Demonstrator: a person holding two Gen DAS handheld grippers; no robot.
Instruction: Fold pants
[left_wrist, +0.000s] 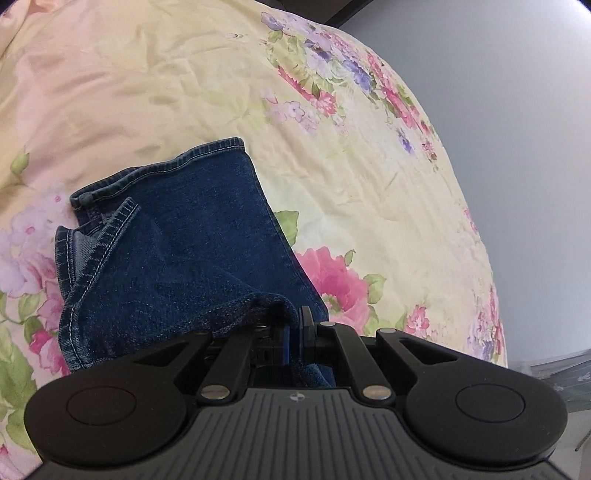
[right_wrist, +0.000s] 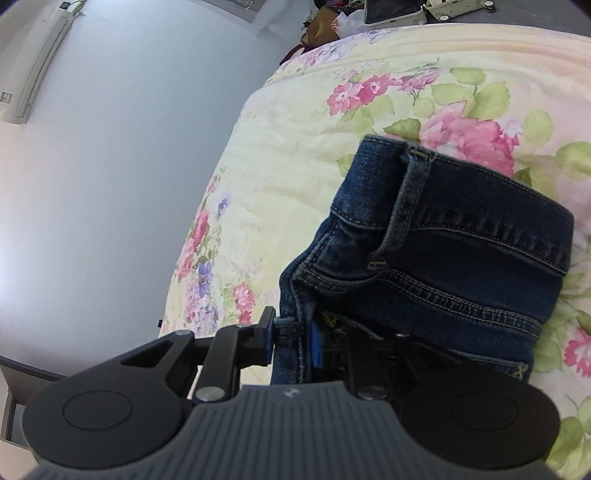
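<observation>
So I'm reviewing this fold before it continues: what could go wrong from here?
The left gripper pinches only a small bunch of the jeans, so it may slip free. The right gripper grips a thick seam near the waistband, beside the bed edge; the denim could slide off the floral bedspread.

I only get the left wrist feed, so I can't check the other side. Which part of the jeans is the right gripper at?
Observer: The right gripper is shut on the jeans at the waistband end, on a side seam.
Operator: Is that end flat?
Observer: No, the waistband stands rounded, a belt loop facing up.
Operator: What's beyond the bed there?
Observer: A bare grey floor, with clutter at the bed's far end.
</observation>
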